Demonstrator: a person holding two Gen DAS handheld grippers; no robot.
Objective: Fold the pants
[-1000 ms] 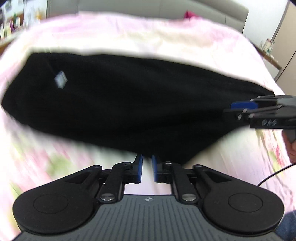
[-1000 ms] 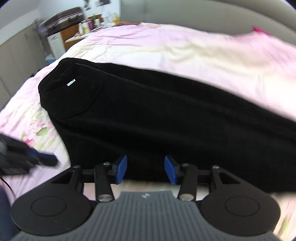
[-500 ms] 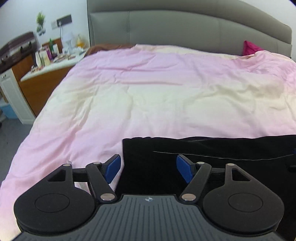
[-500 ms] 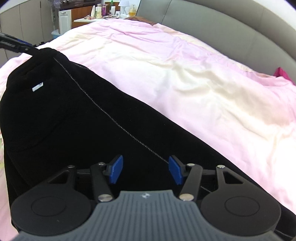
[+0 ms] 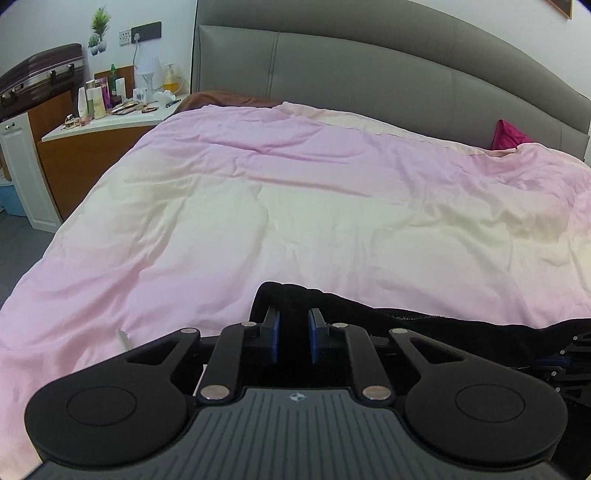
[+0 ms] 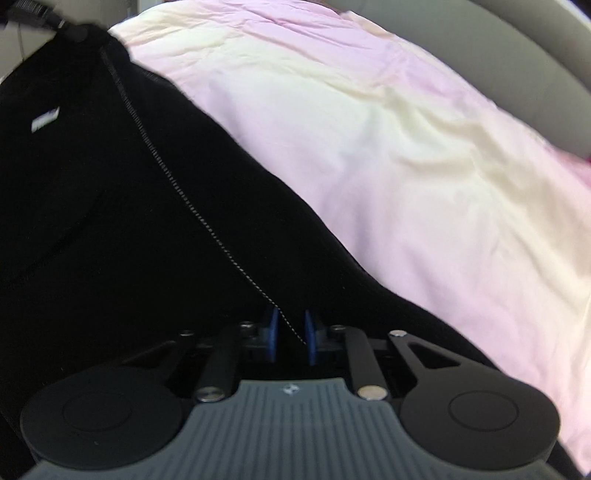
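The black pants [image 6: 110, 229] lie across the near part of a pink and cream bed cover [image 5: 295, 206]. In the left wrist view my left gripper [image 5: 293, 334] is shut on a corner of the pants [image 5: 424, 328], whose edge bunches up above the blue pads. In the right wrist view my right gripper [image 6: 290, 334] is shut on the pants along the white-stitched seam [image 6: 177, 184]. A small white label [image 6: 45, 119] shows on the cloth at the upper left. The left gripper [image 6: 40, 18] pinches the far corner at the top left of the right wrist view.
A grey padded headboard [image 5: 369, 74] runs along the far side of the bed. A bedside cabinet [image 5: 92, 136] with bottles and a lamp stands at the left, with a suitcase [image 5: 37, 77] behind it. A magenta cloth [image 5: 509, 134] lies by the headboard.
Both grippers were open half a second ago and have closed on the pants. The left gripper's corner of cloth now bunches between its pads.
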